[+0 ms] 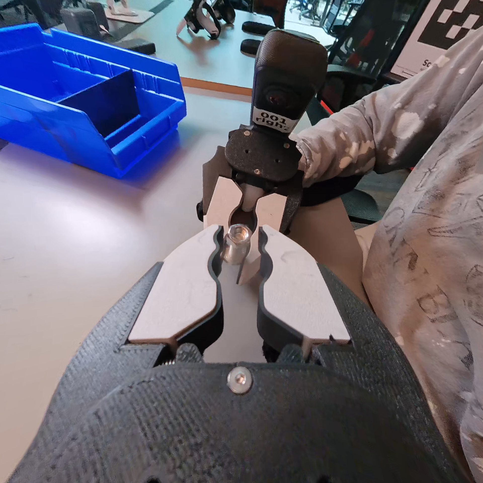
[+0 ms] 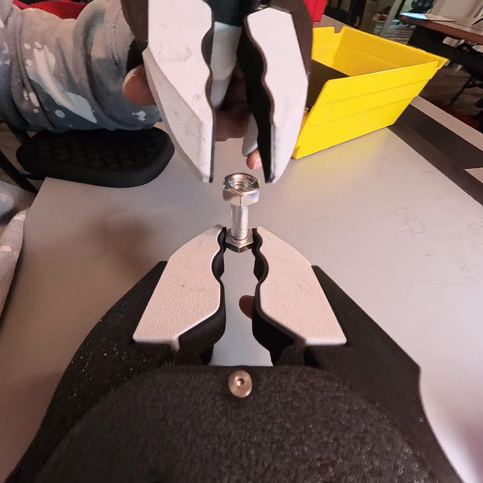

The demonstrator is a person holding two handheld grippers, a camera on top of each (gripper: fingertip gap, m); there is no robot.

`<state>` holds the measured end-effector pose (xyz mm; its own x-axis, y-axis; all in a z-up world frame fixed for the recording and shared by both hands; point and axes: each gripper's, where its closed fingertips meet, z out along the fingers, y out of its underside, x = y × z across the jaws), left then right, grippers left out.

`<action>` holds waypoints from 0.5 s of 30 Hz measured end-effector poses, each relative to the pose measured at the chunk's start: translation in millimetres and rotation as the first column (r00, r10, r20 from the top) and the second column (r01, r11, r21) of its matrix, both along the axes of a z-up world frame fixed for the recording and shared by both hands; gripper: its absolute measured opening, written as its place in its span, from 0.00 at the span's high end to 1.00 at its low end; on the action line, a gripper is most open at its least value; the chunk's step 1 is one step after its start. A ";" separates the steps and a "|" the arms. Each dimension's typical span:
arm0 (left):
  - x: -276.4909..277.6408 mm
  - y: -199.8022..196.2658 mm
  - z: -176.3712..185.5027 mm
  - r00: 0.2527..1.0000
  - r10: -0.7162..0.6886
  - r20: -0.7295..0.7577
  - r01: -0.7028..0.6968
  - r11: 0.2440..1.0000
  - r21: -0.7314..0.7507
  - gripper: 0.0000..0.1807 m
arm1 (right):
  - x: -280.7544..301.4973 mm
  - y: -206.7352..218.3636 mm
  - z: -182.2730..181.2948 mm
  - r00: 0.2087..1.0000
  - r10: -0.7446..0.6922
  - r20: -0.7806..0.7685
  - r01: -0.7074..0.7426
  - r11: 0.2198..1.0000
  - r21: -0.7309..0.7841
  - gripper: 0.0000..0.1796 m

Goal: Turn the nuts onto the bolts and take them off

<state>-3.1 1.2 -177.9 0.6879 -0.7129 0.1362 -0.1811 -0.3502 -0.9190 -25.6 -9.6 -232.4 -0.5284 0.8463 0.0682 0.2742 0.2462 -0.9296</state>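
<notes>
Bolt [image 2: 237, 222] sits clamped by its hex head between the tips of our right gripper [image 2: 239, 239], threaded shank pointing straight away from the camera, jaws narrowed down onto the head with a slim gap behind it. Hex nut [image 2: 240, 192] is on the far end of the shank, a stretch of bare thread showing between nut and head. Our left gripper [image 2: 238, 180] comes in from the opposite side, tips just beside the nut on either flank; from the right wrist view the jaws look slightly parted and not pressing the flats. From the left wrist view the nut [image 1: 235, 245] shows end-on between the left fingers [image 1: 193, 271], a gap visible on the right side, the left side close or touching, we cannot tell which. So left gripper [image 1: 240, 245] is partly open around the nut, not clearly gripping. Right gripper [image 1: 243, 209] faces us there, held by a hand in a grey spattered sleeve [image 1: 366, 136]. All of this is held above the grey tabletop [image 2: 366, 235], near its front edge. Yellow bin [image 2: 366, 86] stands toward the far right of the tabletop, blue bin [image 1: 86, 104] with a divider toward the far left, both well apart from the grippers. Contents of either bin not visible.
</notes>
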 end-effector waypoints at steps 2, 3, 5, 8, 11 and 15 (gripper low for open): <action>-1.5 2.6 0.4 1.000 0.030 -0.007 -0.030 0.999 0.028 0.86 | -0.9 3.3 1.9 1.000 -0.017 -0.008 0.017 1.000 -0.003 0.90; -2.5 4.6 0.2 0.999 0.045 -0.014 -0.044 0.998 0.042 0.86 | -1.1 4.0 2.9 1.000 -0.020 -0.013 0.020 1.000 -0.004 0.90; -1.9 6.6 -0.8 0.999 0.052 -0.013 -0.052 0.998 0.047 0.87 | -1.1 3.9 3.0 1.000 -0.020 -0.014 0.020 1.000 0.001 0.90; 1.6 6.3 -5.7 0.999 0.038 -0.024 -0.037 0.999 0.038 0.88 | -1.0 3.4 2.7 1.000 -0.021 -0.014 0.021 1.000 0.003 0.90; 2.6 6.7 -6.4 0.999 0.040 -0.030 -0.038 0.998 0.045 0.90 | -1.0 4.0 2.1 1.000 -0.022 -0.011 0.022 1.000 0.000 0.90; 2.2 7.0 -7.4 0.998 0.044 -0.037 -0.042 0.998 0.045 0.90 | -1.6 4.4 1.2 1.000 -0.028 -0.007 0.028 1.000 0.003 0.90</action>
<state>-0.9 8.1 -185.3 0.7221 -0.6873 0.0783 -0.2016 -0.3175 -0.9266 -27.2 -5.2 -231.3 -0.5044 0.8603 0.0745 0.2744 0.2415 -0.9308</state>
